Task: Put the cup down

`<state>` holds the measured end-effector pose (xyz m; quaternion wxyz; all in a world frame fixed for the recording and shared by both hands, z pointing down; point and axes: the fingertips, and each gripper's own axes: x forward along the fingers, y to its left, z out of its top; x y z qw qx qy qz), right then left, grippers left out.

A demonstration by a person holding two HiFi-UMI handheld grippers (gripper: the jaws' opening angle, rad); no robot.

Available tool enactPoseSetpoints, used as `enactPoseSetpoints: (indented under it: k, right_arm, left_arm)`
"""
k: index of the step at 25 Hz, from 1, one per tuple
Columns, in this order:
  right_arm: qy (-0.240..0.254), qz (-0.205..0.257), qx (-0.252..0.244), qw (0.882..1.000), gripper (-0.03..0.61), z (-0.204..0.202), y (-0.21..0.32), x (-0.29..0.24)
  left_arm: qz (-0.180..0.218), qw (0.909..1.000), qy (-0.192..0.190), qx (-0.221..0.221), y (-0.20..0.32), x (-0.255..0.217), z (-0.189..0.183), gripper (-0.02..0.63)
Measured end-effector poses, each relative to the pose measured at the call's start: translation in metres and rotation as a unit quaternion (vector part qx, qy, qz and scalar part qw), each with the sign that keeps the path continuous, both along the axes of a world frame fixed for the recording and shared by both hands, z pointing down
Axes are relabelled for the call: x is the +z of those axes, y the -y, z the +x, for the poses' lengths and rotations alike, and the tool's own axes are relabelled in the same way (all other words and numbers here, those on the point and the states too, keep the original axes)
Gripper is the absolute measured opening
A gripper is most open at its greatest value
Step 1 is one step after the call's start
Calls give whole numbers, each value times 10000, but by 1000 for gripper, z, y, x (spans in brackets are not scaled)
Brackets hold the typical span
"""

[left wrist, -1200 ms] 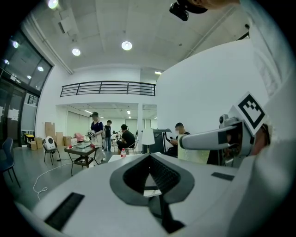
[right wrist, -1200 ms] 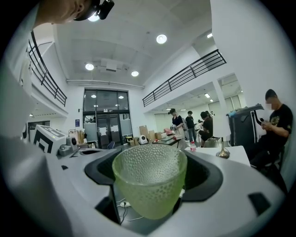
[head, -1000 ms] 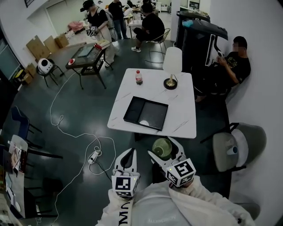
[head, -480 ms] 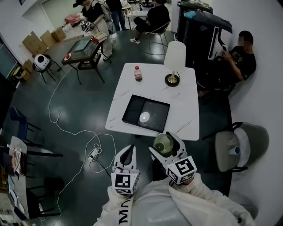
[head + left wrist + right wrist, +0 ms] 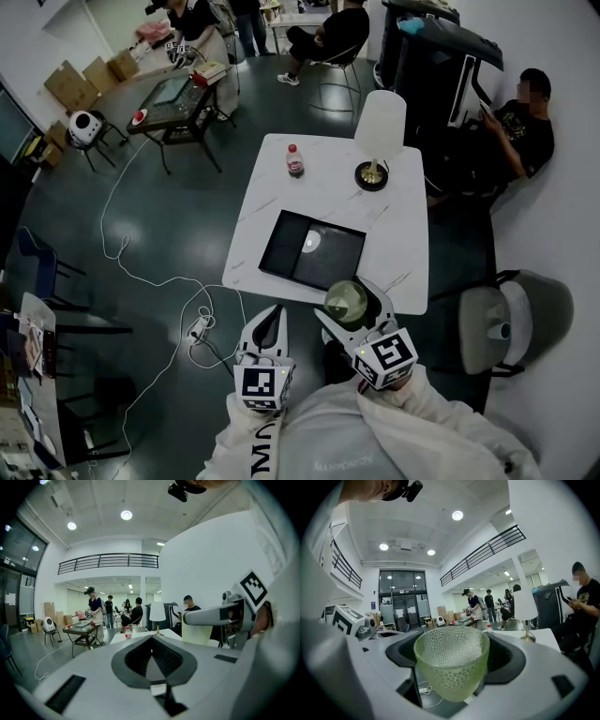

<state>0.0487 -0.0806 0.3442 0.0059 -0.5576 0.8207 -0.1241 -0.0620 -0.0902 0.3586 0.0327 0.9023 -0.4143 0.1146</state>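
A green dimpled glass cup [image 5: 451, 663] stands upright between the jaws of my right gripper [image 5: 452, 667], which is shut on it. In the head view the cup [image 5: 343, 298] and the right gripper [image 5: 352, 314] hang over the near edge of a white marble table [image 5: 398, 239]. A black tray [image 5: 330, 264] lies on the table just beyond the cup. My left gripper [image 5: 270, 323] is beside it to the left, off the table, with its tips together and nothing in them. From the left gripper view the left gripper [image 5: 151, 639] shows the cup [image 5: 197, 633] at the right.
On the table stand a red-capped bottle [image 5: 295, 161] and a white lamp [image 5: 378, 131]; a small white disc [image 5: 311, 244] lies in the tray. A grey chair [image 5: 511, 323] is at the right and a seated person [image 5: 520, 122] beyond. A white cable and power strip [image 5: 199, 328] lie on the floor at the left.
Both grippers have moved forward toward the table. The cup, earlier short of the table's edge, is now over it. The grip on the cup is unchanged.
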Motion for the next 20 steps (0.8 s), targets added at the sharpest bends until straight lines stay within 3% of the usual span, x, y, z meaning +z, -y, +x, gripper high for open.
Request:
enactPoseSetpoints:
  k: [20]
  right_arm:
    - [-101, -276, -381, 9988, 402, 13, 111, 21]
  left_arm:
    - [-353, 9986, 63, -390, 99, 26, 10, 11]
